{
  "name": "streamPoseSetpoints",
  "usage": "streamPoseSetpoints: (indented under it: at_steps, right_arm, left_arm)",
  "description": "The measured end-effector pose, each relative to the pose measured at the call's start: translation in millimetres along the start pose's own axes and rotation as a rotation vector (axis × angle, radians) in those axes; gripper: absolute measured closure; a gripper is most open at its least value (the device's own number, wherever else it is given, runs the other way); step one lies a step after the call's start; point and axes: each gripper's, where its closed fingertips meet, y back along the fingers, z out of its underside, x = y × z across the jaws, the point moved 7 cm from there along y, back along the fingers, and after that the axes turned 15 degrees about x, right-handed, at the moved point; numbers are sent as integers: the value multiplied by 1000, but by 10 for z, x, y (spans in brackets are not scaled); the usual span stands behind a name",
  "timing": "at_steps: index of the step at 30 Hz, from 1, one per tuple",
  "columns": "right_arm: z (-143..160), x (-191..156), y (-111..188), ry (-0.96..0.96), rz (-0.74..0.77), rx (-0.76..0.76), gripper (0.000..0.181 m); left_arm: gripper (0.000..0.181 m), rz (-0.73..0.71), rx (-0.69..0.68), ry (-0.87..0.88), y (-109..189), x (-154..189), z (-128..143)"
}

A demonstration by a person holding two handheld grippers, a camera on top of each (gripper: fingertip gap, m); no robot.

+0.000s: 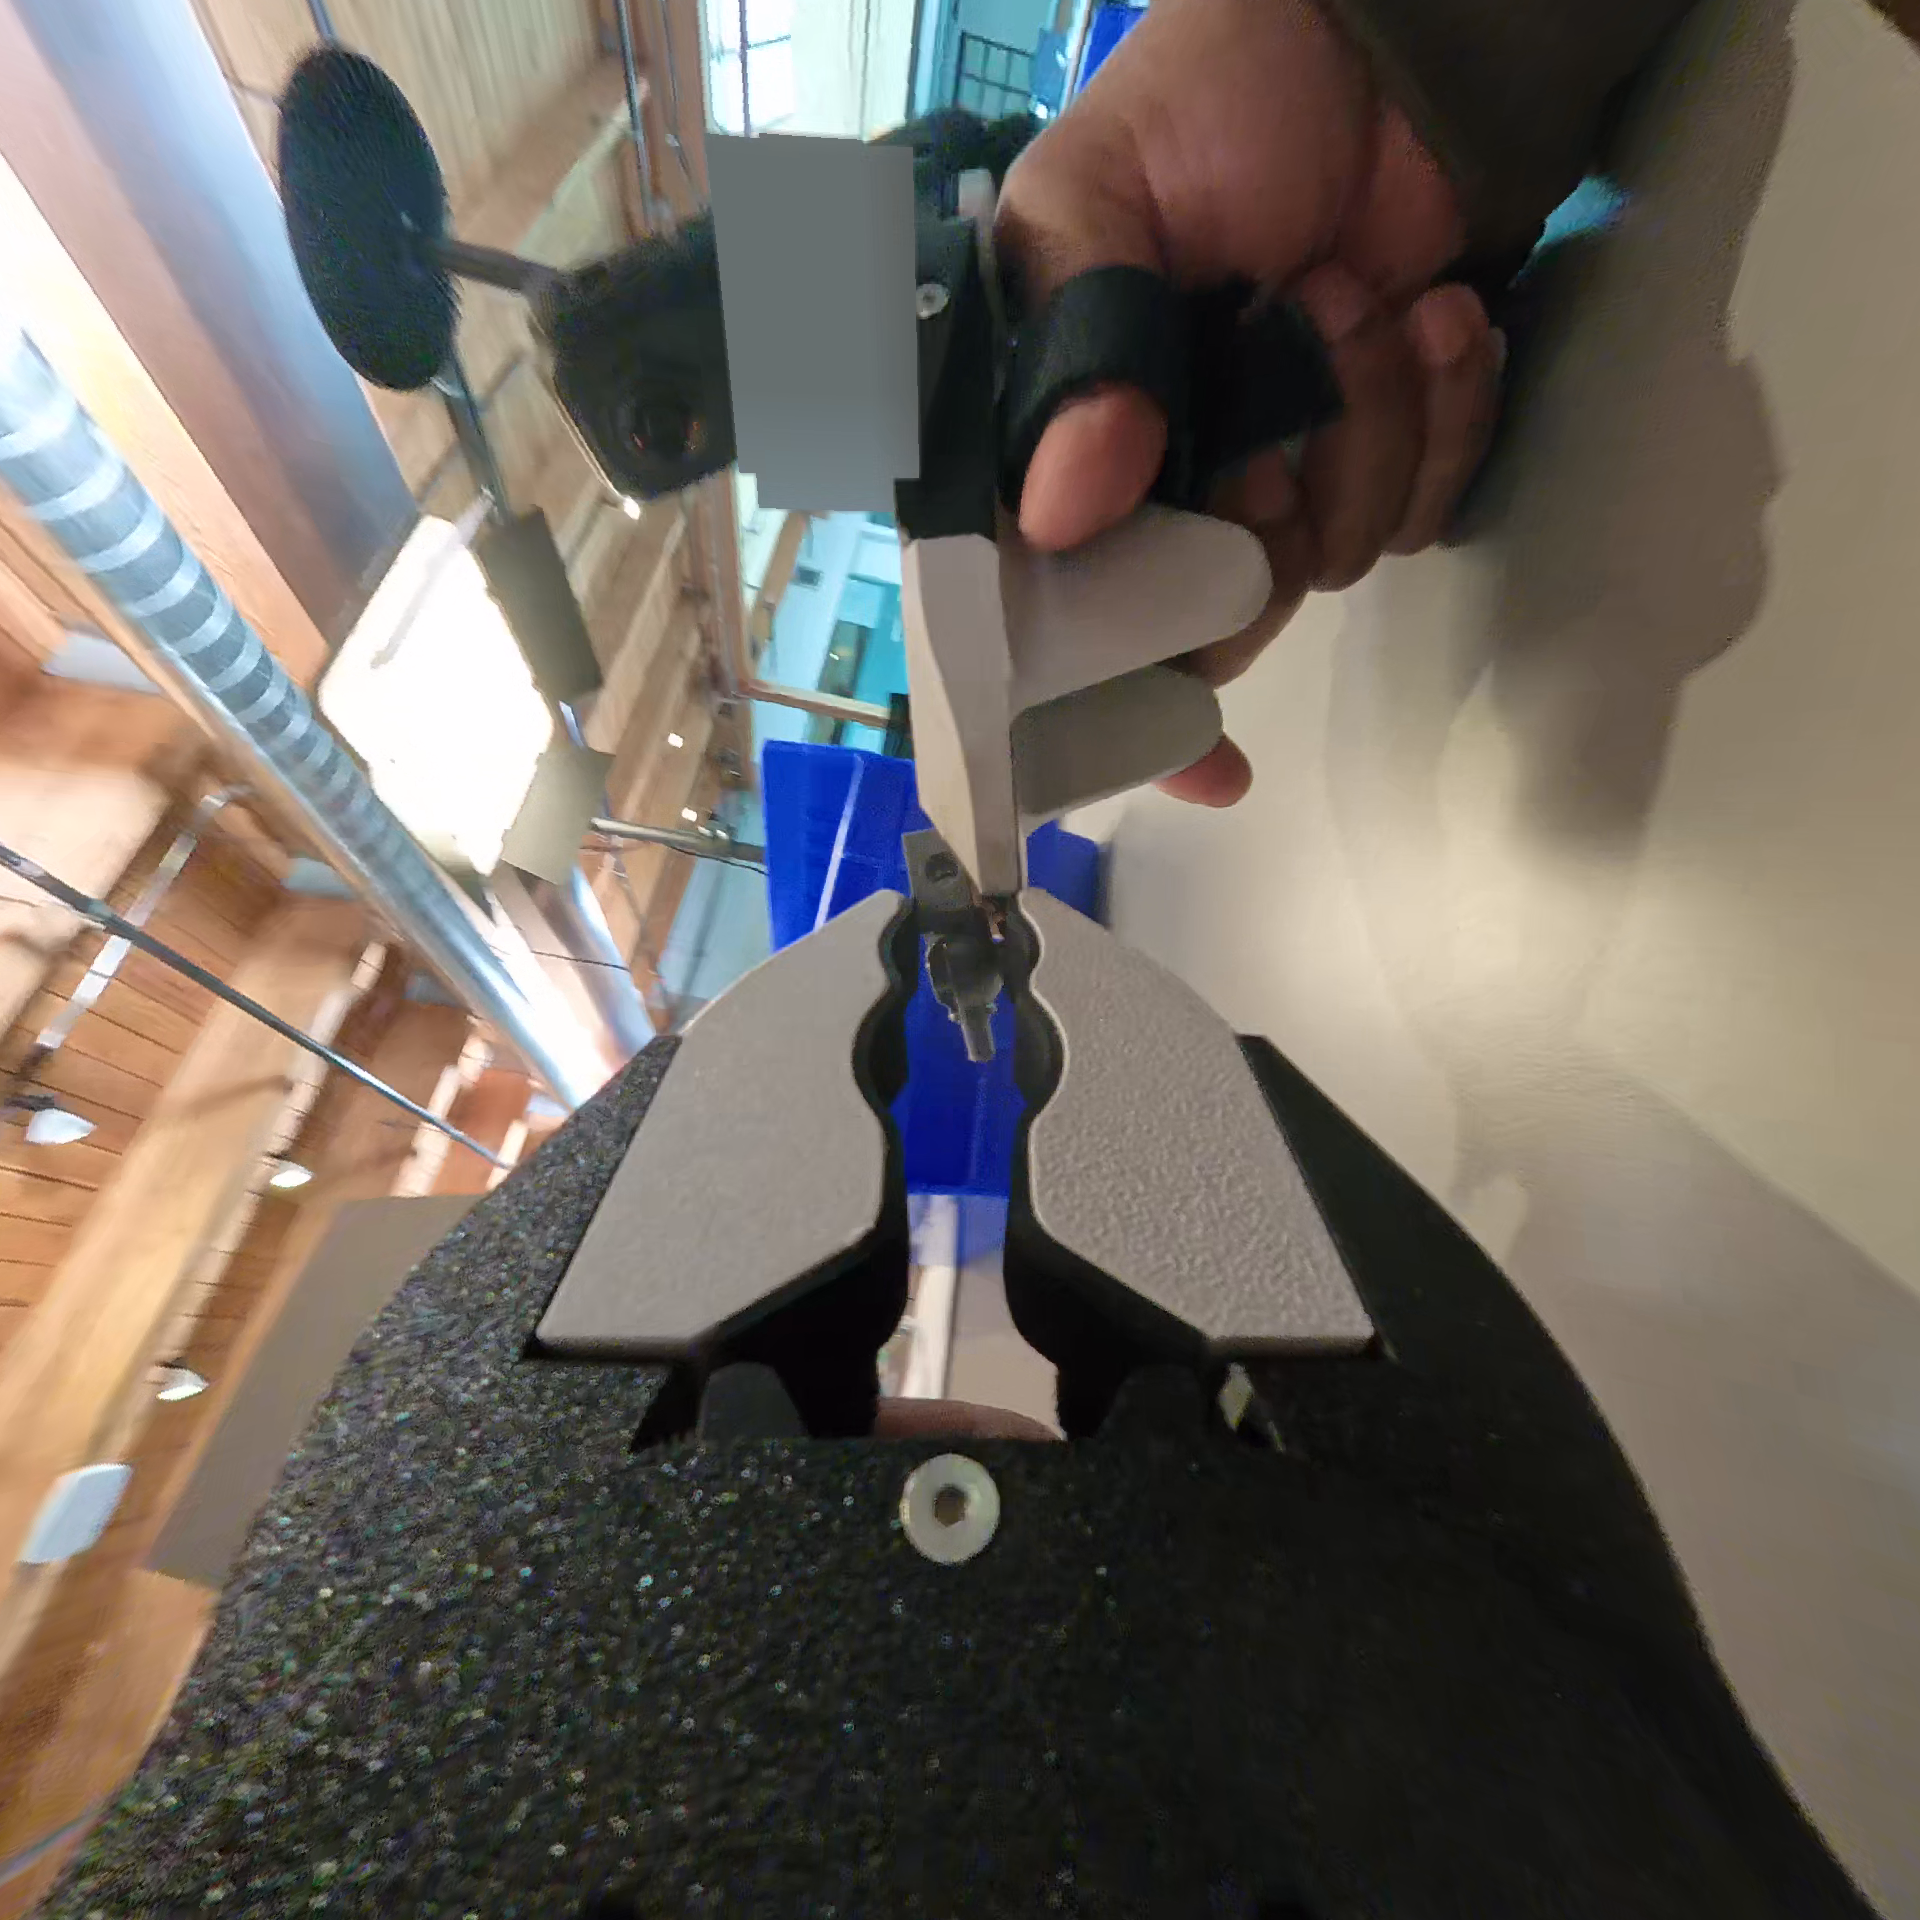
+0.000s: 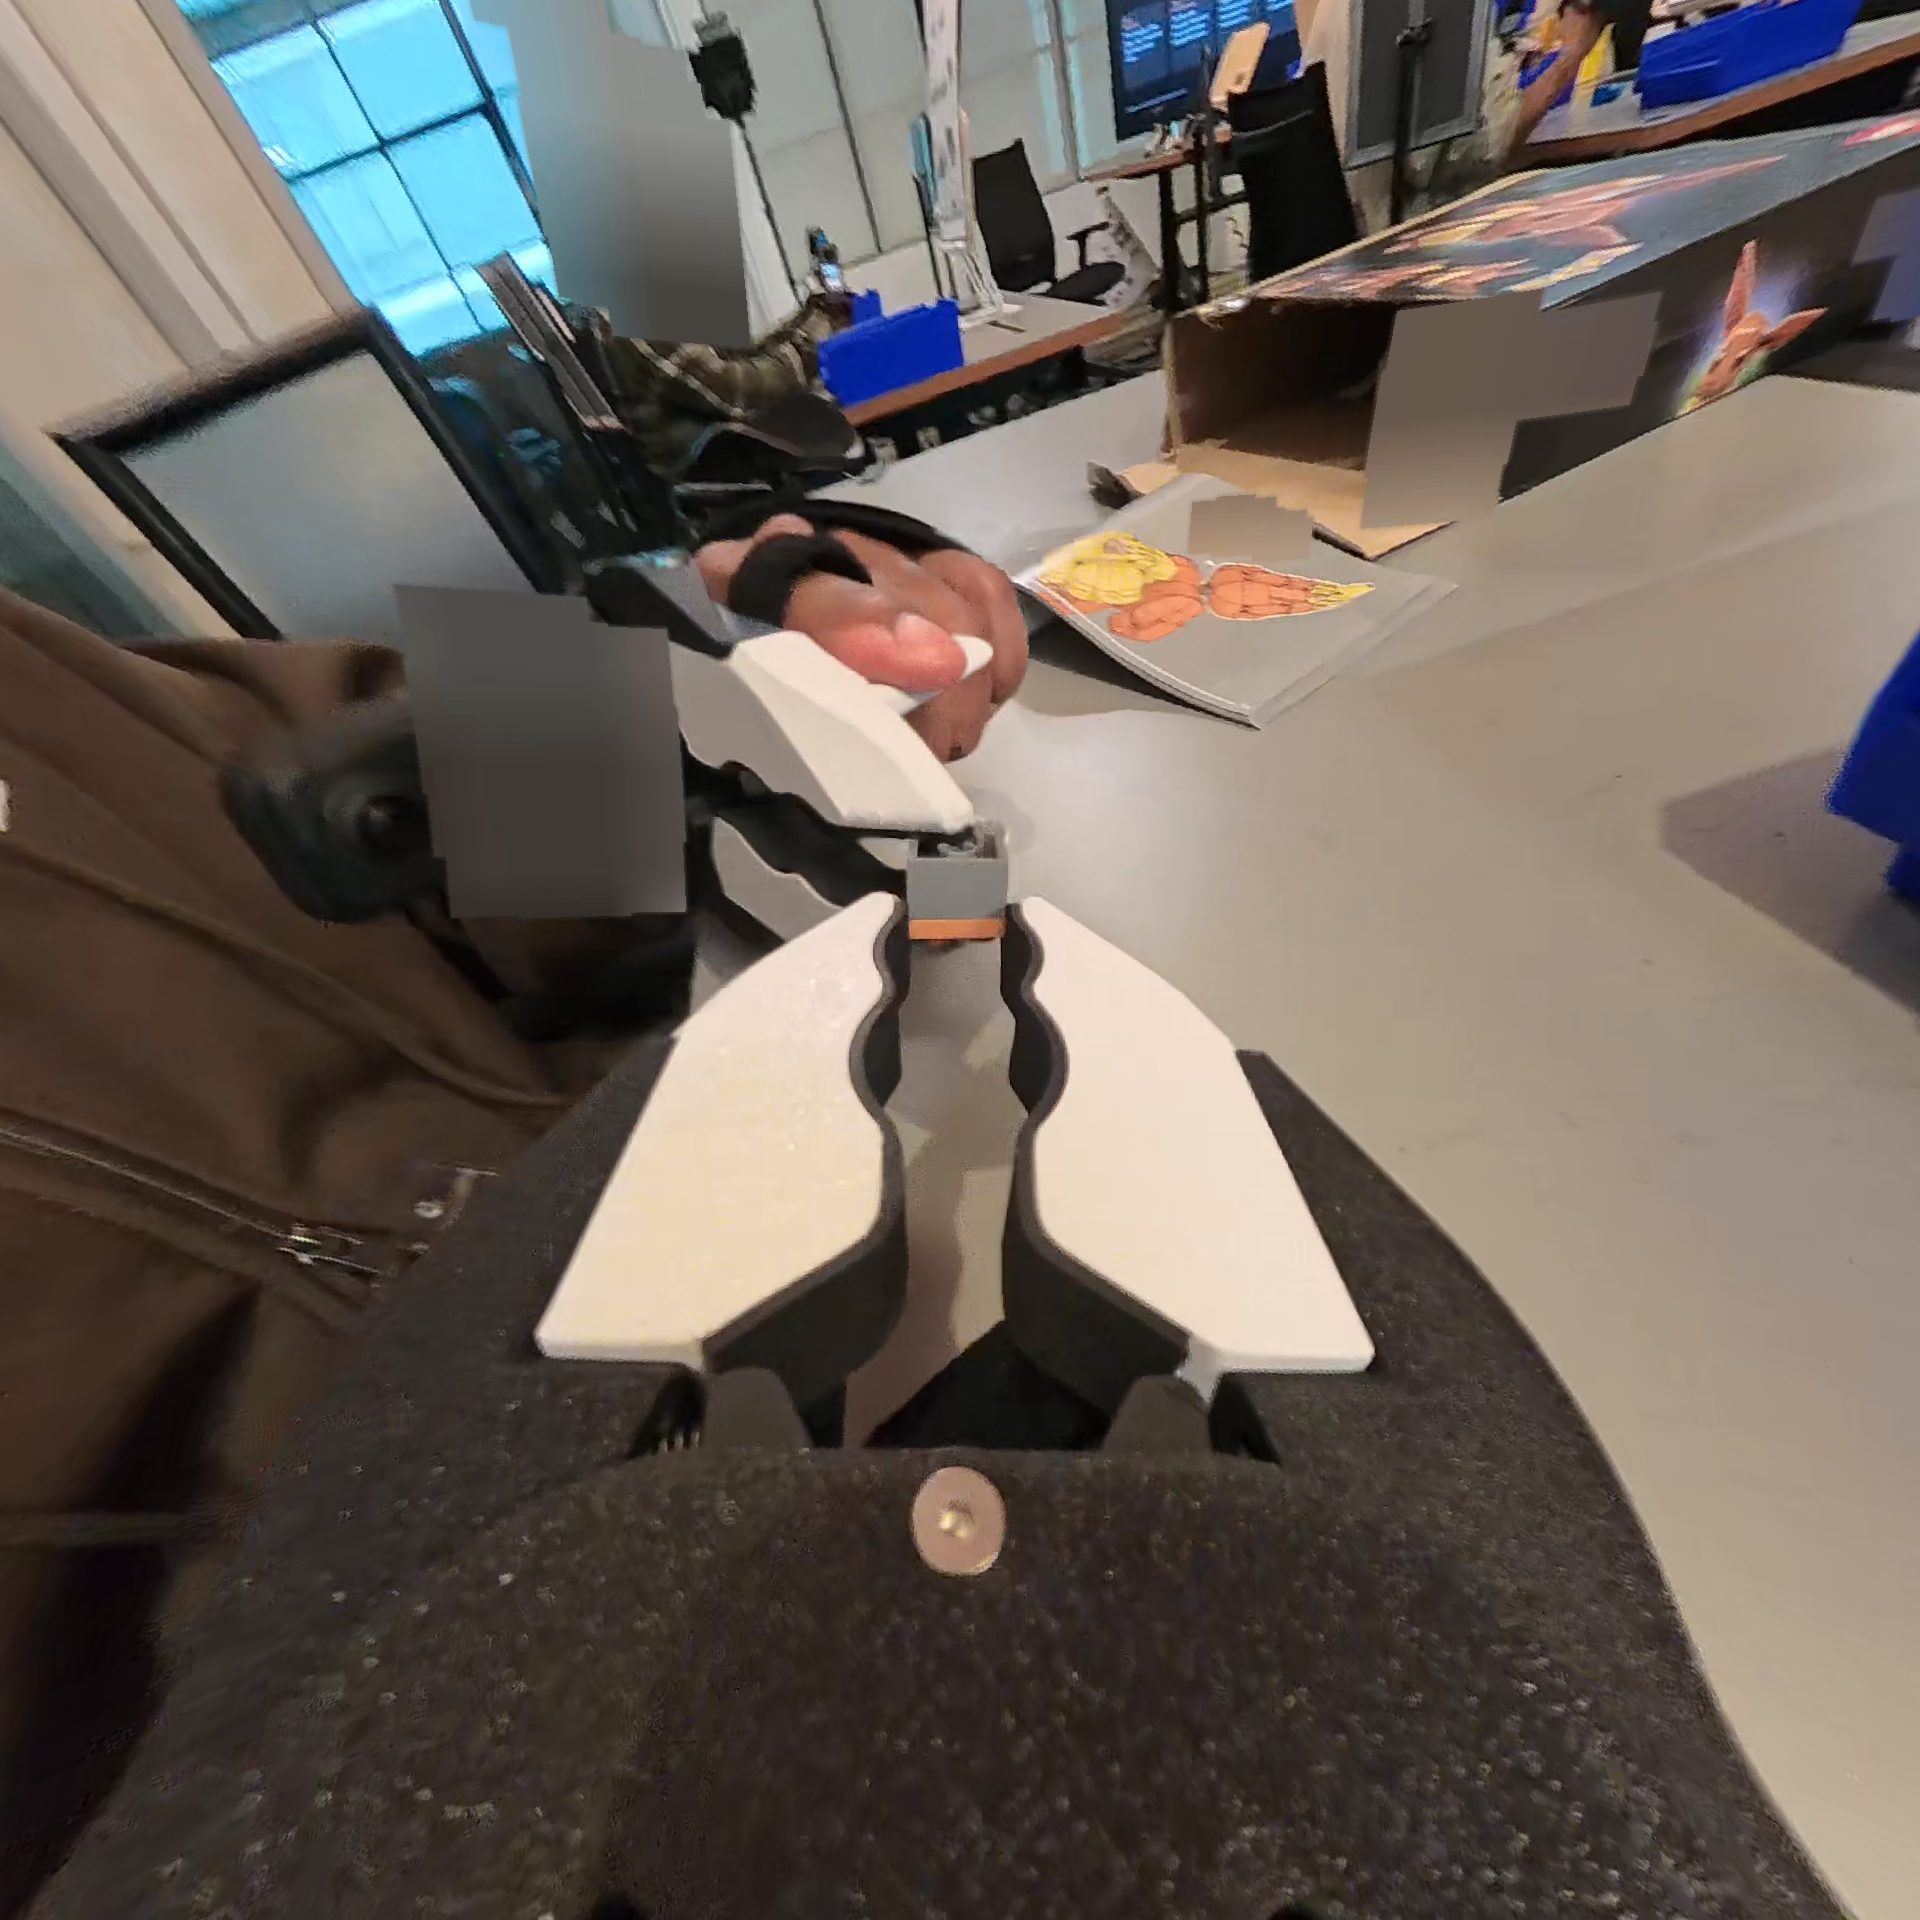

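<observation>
Left gripper (image 1: 961,914) first: shut at the tips on a small grey block (image 2: 956,883), gripping its dark pin end. Right gripper (image 2: 956,920) next: likewise closed on that same block, pinching the end with the copper-coloured band between both fingertips. Block thus caught between the two tools, up in the air, clear of the grey table (image 2: 1455,935).

Seen from the left wrist, from left to right: a ribbed silver duct (image 1: 208,644) along a wooden ceiling, a blue crate (image 1: 831,831) behind the fingertips, then a hand (image 1: 1247,312) wrapped round the right tool's handle, with a black strap over one finger.

Seen from the right wrist, again from left to right: a brown jacket (image 2: 208,1039) with a zip, close beside the tool; the other hand (image 2: 904,623), also strapped, on the left tool's handle; an open booklet (image 2: 1226,623) with orange and yellow drawings, flat on the table; behind it a cardboard box (image 2: 1268,384) on its side, mouth toward the camera; at the far right edge, a blue bin (image 2: 1881,769).
</observation>
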Motion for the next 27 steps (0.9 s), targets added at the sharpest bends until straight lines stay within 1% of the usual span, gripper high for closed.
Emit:
streamPoseSetpoints:
  at_steps: [6,10,17,19,20,22,24,27]
  right_arm:
    - [26,8,-13,92,35,-38,164]
    - [38,-11,-1,134,9,-63,164]
    - [45,-19,2,136,-8,-70,164]
    - [29,-12,9,153,7,-53,165]
    - [17,-8,16,182,28,-40,166]
    - [-29,11,49,298,113,4,167]
    - [-97,-7,98,460,186,60,164]
    - [-162,-106,150,743,239,119,161]
  left_arm:
    - [166,52,0,194,12,-2,52]
    - [167,84,45,382,24,-21,71]
    - [167,119,76,588,30,-45,104]
    - [167,126,65,692,23,-62,137]
    - [168,124,64,766,24,-81,157]
    - [168,85,61,931,37,-143,207]
    - [168,43,54,1113,56,-186,251]
    - [168,-5,131,1388,77,-230,238]
